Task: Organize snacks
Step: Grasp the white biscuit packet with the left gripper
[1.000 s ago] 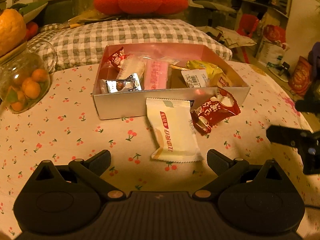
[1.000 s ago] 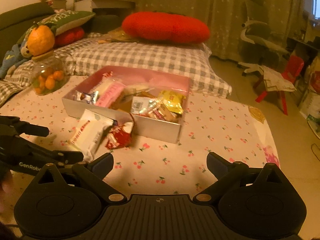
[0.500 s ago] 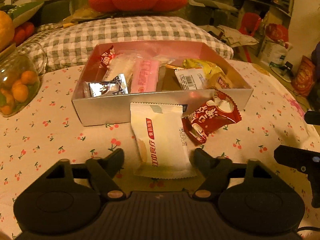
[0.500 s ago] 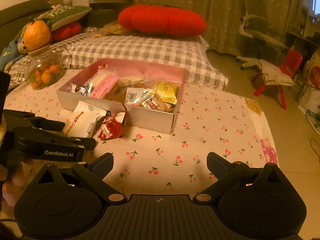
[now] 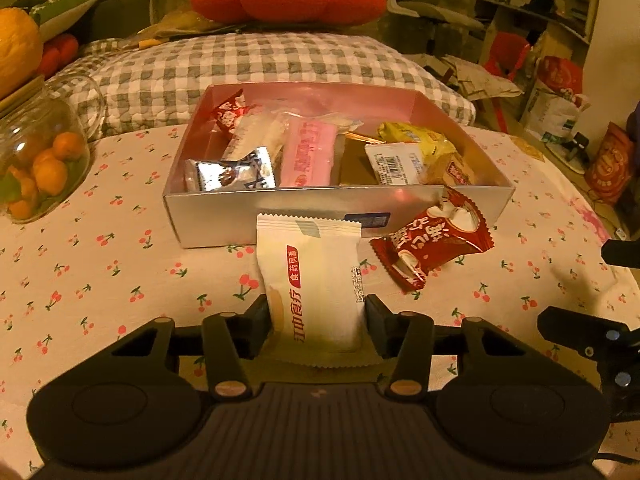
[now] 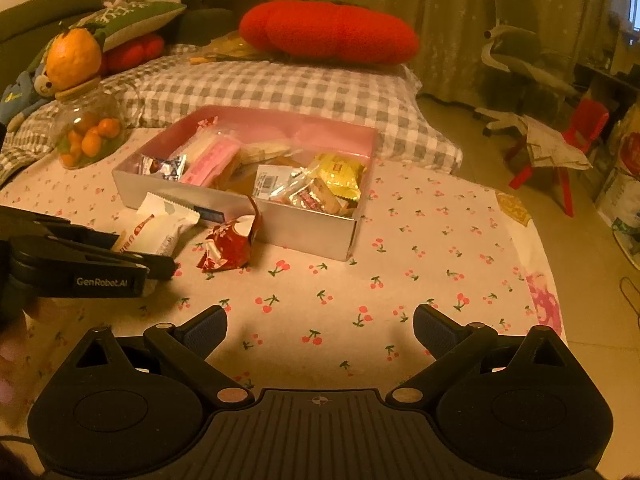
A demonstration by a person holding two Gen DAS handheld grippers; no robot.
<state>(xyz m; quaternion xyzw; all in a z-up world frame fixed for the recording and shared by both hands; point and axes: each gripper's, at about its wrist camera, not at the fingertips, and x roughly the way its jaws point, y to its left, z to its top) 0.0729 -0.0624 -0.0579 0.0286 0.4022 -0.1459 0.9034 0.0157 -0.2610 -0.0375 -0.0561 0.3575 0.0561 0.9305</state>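
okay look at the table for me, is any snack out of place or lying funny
Two snacks lie outside the box, on the cherry-print cloth against its front wall: a white packet, which the left gripper is closing on, and a red packet lying crumpled and askew beside it. The rest sit inside the box.

"GenRobot.AI" is printed on the left gripper [image 6: 160, 258]; Chinese characters are seen on the white packet [image 5: 316, 284], not read reliably.

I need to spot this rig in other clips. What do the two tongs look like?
Both are matte black plastic. The right tongs have blue ribbed pads, round side discs and a ribbed centre plate. The left tongs carry white "GenRobot.AI" lettering on the side.
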